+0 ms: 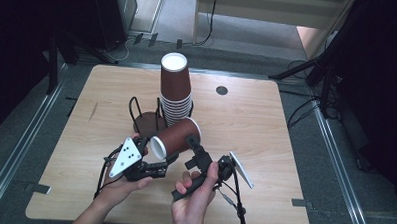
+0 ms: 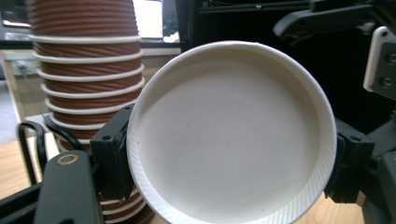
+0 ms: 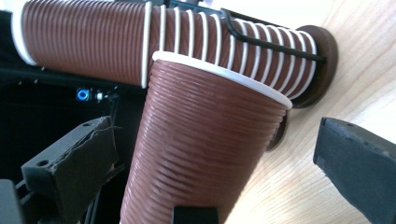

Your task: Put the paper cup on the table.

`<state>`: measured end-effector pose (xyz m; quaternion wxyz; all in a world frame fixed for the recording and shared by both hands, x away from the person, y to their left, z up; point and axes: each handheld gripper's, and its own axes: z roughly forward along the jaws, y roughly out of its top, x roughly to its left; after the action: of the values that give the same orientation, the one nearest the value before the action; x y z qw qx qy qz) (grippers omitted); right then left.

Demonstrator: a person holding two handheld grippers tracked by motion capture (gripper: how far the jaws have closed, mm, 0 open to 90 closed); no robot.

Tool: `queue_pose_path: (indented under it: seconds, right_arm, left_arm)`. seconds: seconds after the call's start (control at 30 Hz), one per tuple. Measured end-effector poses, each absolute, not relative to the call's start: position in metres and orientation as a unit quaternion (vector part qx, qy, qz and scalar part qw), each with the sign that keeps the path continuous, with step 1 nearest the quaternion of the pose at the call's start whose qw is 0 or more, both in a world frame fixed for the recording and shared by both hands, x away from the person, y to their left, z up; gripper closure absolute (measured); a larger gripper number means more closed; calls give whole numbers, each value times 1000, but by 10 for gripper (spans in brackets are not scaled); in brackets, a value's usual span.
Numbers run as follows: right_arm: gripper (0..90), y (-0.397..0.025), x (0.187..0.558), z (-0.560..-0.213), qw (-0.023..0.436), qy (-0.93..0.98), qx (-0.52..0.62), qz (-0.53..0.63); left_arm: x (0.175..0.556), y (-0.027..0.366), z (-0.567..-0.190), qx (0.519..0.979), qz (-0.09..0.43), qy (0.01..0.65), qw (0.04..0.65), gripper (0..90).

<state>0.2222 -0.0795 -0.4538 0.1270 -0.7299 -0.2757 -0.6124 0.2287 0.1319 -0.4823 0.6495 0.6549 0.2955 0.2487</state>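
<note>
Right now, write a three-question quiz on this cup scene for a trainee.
1. True or false: the single cup held between the grippers stands upright on the table.
2. The cup stack rests on: A) a wire holder, B) a metal tray, C) the floor.
3. In the left gripper view, which part of the held cup faces the camera?

Key
1. False: it lies tilted in the air, its white bottom toward the left gripper, its rim up and to the right.
2. A: black wire holder with round brown bases.
3. Its recessed white bottom, clamped between the left gripper's jaws. The right gripper stands open beside the cup.
</note>
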Motion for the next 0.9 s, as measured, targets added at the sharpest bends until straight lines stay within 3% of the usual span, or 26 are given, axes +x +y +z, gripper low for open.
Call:
queue_pose_path:
  seconds: [0.9]
  right_arm:
    - [0, -79, 243, -475, 206, -241, -730, -605]
  left_arm:
    - [225, 121, -485, 671, 226, 261, 656, 228]
